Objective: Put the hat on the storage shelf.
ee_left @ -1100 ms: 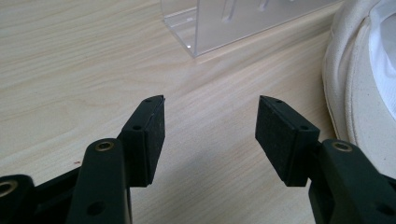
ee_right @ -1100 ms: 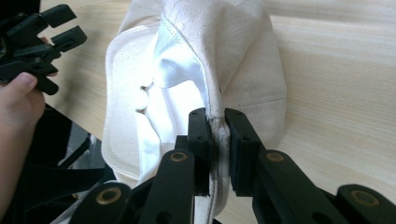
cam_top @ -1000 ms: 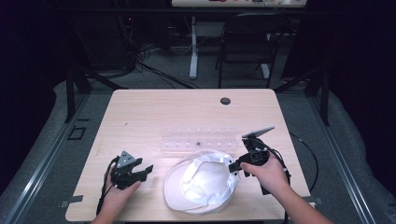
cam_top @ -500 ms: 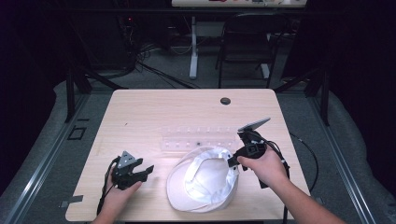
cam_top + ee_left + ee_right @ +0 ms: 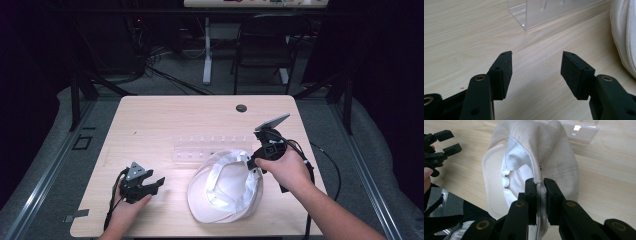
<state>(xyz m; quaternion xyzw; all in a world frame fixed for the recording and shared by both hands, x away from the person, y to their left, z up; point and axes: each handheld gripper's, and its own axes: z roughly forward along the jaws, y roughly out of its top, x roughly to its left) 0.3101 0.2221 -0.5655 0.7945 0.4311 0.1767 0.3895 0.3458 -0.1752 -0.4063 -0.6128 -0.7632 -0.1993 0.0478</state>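
Now right gripper (image 5: 539, 195) clamped on white cap (image 5: 554, 157) edge, left gripper (image 5: 536, 72) jaws apart, on table (image 5: 165, 120)

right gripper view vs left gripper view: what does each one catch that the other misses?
Right gripper view: the right tongs shut on the hat's edge seam, its white lining, and the left tongs farther off. Left gripper view: the left tongs' open jaws over bare table, nothing between them. Both: the wooden table, the clear rack and part of the hat.
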